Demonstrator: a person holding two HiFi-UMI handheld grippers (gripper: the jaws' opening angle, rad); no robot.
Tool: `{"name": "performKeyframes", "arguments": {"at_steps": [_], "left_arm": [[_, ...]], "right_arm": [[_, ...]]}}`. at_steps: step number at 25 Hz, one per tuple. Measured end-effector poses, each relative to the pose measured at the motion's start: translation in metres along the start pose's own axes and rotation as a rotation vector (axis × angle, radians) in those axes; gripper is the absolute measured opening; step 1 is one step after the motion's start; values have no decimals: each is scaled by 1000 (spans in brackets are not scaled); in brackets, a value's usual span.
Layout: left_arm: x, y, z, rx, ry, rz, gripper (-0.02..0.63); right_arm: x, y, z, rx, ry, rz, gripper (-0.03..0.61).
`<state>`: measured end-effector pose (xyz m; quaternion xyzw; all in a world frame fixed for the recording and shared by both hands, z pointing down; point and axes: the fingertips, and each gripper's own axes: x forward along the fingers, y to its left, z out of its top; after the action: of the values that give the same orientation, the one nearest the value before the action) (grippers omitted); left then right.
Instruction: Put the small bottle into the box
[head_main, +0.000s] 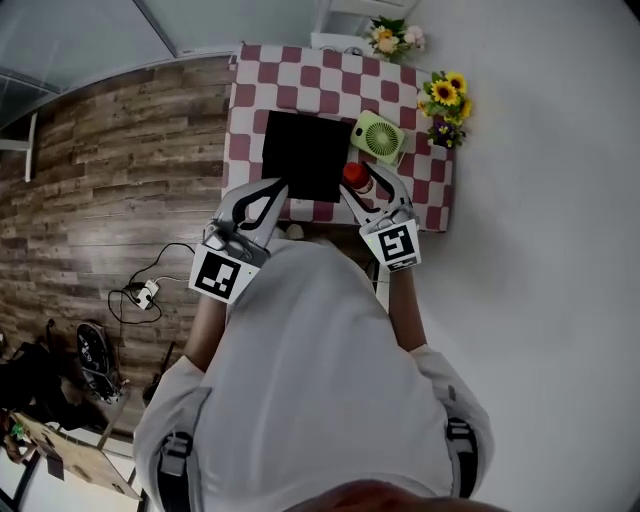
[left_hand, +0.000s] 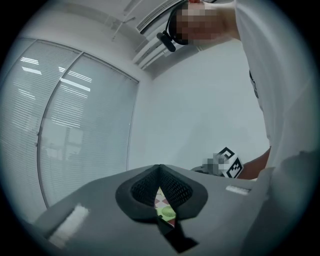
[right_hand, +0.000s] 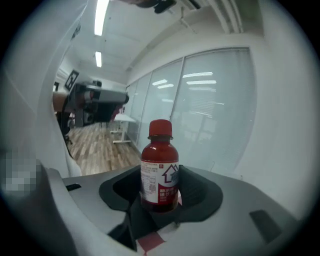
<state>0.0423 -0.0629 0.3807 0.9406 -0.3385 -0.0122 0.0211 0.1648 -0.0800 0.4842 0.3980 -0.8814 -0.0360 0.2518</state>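
Right claw (right_hand: 160, 194) grips the bottle (right_hand: 160, 165) upright between its jaws; only the head view shows the box (head_main: 305, 155) just left of it, fan (head_main: 379, 137) just beyond. Left claw (left_hand: 160, 175) closed, empty

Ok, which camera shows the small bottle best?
Right gripper view: the small bottle stands upright in the right tongs, label and cap clear. Head view shows only its red top; left gripper view, nothing.

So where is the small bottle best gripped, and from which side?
Across the straight labelled body, from the side: the small bottle is round and narrows under its cap, so the lower body gives the jaws the fullest hold. The right gripper grips it that way, upright, low on the label.
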Motion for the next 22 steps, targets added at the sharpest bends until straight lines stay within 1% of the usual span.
{"name": "performKeyframes", "arguments": {"at_steps": [3, 5, 7, 11, 14, 17, 20, 22], "left_arm": [[-5, 15, -3, -22, -26, 21, 2], [-10, 27, -8, -33, -27, 47, 2], [-15, 40, -12, -27, -27, 78, 2], [-26, 59, -15, -27, -39, 135, 2], [-42, 68, -18, -38, -22, 178, 2], [-59, 74, -22, -49, 4, 219, 2], [-76, 80, -25, -57, 19, 265, 2], [-86, 81, -28, -64, 32, 292, 2]], "right_arm": [[34, 18, -39, -89, 164, 74, 221], [55, 28, -65, -112, 245, 127, 221], [76, 36, -91, -131, 321, 183, 221], [107, 57, -145, -180, 471, 319, 221], [125, 79, -180, -210, 569, 414, 221], [139, 99, -211, -239, 654, 484, 221], [149, 114, -237, -254, 734, 540, 222], [153, 120, -252, -262, 779, 562, 222]]}}
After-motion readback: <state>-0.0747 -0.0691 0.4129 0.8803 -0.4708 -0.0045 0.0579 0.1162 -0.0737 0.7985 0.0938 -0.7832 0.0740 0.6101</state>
